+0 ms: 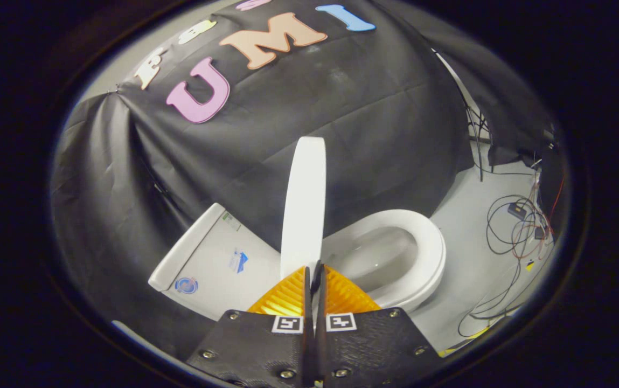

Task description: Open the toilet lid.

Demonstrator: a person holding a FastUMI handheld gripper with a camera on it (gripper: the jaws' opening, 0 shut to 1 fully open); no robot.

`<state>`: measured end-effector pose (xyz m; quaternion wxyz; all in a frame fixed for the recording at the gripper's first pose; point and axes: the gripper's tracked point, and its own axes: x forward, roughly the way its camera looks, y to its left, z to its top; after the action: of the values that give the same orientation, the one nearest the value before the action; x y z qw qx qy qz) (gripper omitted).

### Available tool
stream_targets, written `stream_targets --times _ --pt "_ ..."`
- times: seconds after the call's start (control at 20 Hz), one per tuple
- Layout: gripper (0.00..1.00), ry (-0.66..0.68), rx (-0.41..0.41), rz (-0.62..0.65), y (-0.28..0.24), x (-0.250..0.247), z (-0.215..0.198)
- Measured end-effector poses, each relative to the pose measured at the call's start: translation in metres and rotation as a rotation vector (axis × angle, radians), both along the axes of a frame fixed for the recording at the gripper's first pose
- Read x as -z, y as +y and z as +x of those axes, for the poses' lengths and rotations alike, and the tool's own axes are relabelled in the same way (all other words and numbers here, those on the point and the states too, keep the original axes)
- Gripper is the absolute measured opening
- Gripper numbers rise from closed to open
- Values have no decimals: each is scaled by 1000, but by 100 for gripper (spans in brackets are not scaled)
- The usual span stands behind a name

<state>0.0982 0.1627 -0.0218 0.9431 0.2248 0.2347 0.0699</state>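
A white toilet stands ahead of me against the black cloth wall. Its lid [304, 205] is raised and seen edge-on, standing nearly upright between the tank [207, 258] on the left and the open seat [433, 253] and bowl [379, 258] on the right. My gripper [313, 268] has its two orange fingers [287, 296] pressed together with only a thin slit between them. The fingertips sit right at the lid's lower near edge. I cannot tell whether they touch it; the lid is wider than the slit and is not clamped.
The grey floor [476, 269] to the right of the toilet carries loose black and red cables [514, 237] and small boxes. The black cloth hangs close behind and to the left of the tank.
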Motion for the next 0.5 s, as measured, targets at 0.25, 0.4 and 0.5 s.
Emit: stream_targets --times 0.25,0.4,0.5 --pt "2 -36 -31 -48 18 -11 -1" --pt "2 -52 -48 -44 30 -17 0" --pt "2 -68 -58 -61 38 -22 0"
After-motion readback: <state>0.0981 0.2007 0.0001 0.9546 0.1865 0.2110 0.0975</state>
